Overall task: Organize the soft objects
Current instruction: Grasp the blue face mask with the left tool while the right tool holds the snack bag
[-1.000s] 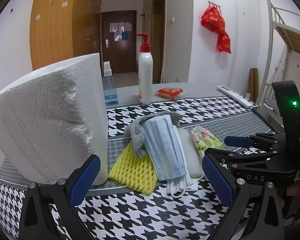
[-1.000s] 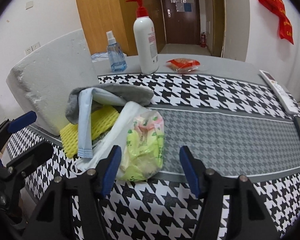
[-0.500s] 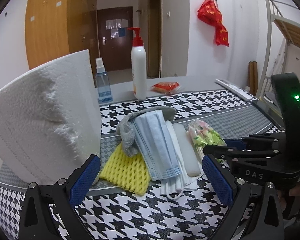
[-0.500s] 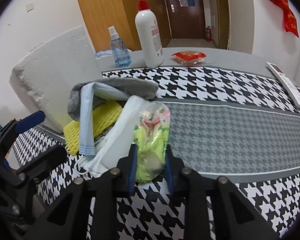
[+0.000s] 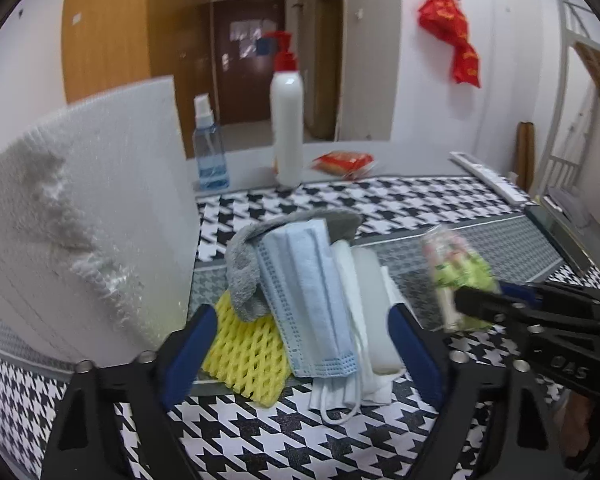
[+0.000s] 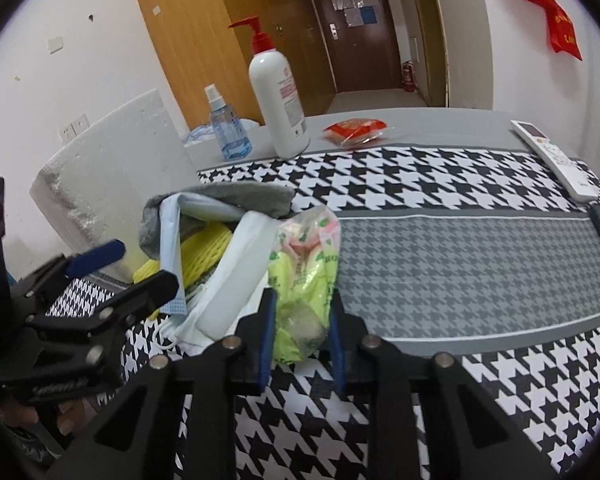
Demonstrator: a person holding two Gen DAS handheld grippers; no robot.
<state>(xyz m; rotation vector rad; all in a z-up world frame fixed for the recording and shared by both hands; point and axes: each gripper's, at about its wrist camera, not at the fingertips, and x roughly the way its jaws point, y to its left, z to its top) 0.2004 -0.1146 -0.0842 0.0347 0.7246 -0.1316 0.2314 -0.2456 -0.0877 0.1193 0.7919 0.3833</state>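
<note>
The left gripper (image 5: 300, 348) reads "DAS" in the right wrist view; its jaws gape wide before the white foam block (image 5: 88, 216), yellow foam net (image 5: 248, 348), grey cloth (image 5: 244, 272) and blue mask (image 5: 308, 292). Rightward, the right gripper (image 6: 300, 336) pinches the green-printed plastic bag (image 6: 304, 280), characters unreadable, beside that pile on the houndstooth tablecloth (image 6: 440, 184).
</note>
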